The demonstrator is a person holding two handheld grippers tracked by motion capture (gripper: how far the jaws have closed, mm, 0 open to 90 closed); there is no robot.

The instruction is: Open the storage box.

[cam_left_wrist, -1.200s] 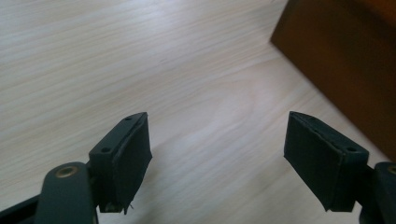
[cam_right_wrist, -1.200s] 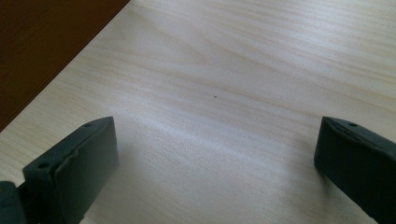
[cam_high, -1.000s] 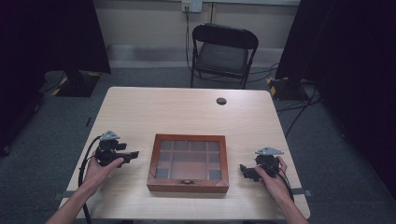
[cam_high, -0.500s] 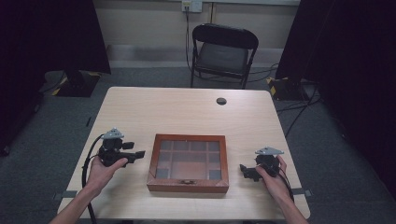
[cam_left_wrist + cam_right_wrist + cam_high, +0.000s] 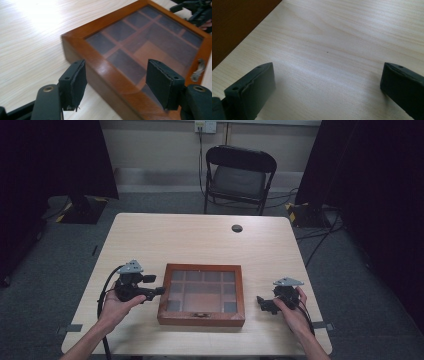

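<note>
The left gripper (image 5: 156, 285), jaws spread but just narrowing, hovers at the wooden box (image 5: 202, 294) mid-table, apparently untouched; the right gripper (image 5: 262, 302) rests wide apart beside it.

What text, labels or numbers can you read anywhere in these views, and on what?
None: no readable text in any view.
Brown wooden glass-lidded box: no label; its small metal clasp bears no lettering.
Pale wooden table: unmarked.
Yellow-and-black striped marking on the floor: stripes, no words.
</note>
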